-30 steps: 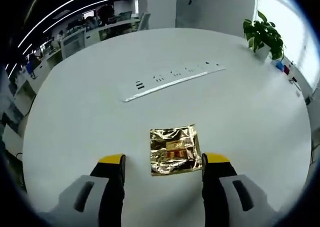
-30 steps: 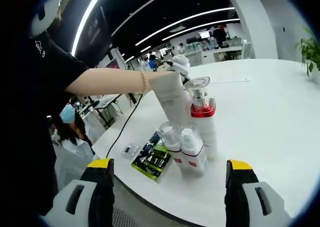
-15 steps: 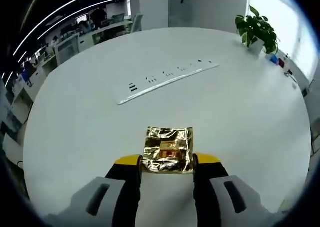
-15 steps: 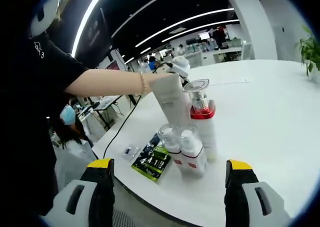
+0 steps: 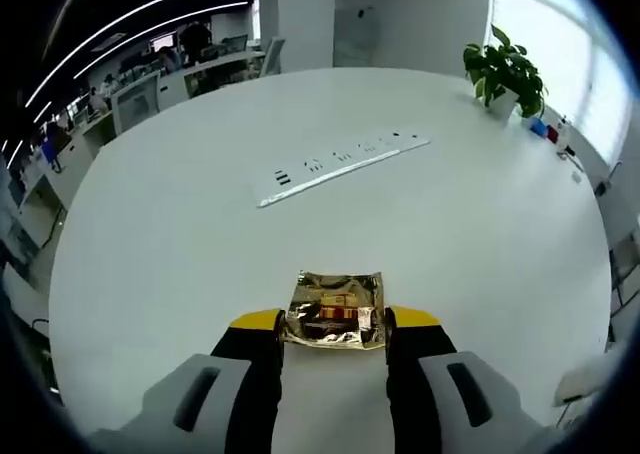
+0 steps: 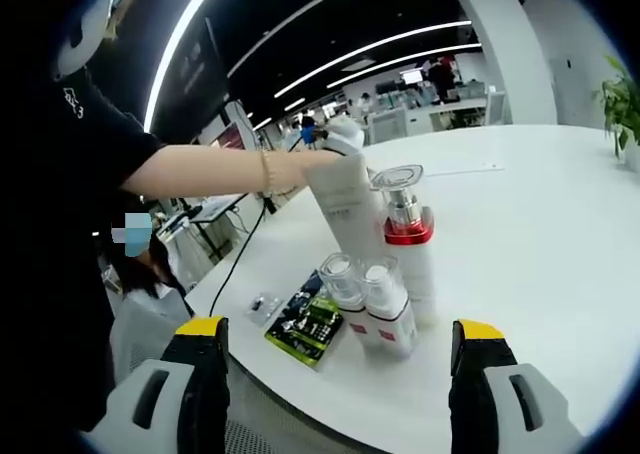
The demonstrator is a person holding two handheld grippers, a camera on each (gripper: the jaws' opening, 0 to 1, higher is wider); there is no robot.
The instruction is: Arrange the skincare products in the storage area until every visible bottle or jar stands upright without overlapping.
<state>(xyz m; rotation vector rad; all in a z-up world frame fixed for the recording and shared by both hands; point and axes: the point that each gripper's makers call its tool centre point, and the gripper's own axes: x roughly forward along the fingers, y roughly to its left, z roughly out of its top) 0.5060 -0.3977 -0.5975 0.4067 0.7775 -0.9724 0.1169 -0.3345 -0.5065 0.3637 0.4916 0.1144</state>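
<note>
Skincare bottles (image 6: 385, 274) stand clustered near the table (image 6: 540, 264) edge, dead ahead of the right gripper (image 6: 340, 374), whose jaws are spread wide and empty, well short of them. Left gripper (image 5: 333, 324) is clamped on a gold foil sachet (image 5: 335, 309), flat between its jaws, so by my judgement the right is freer to reach the cluster.

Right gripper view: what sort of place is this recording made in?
Most likely an open-plan office. A large round white table stands under long ceiling light strips, with rows of desks and monitors behind. A potted plant sits near a bright window.
</note>
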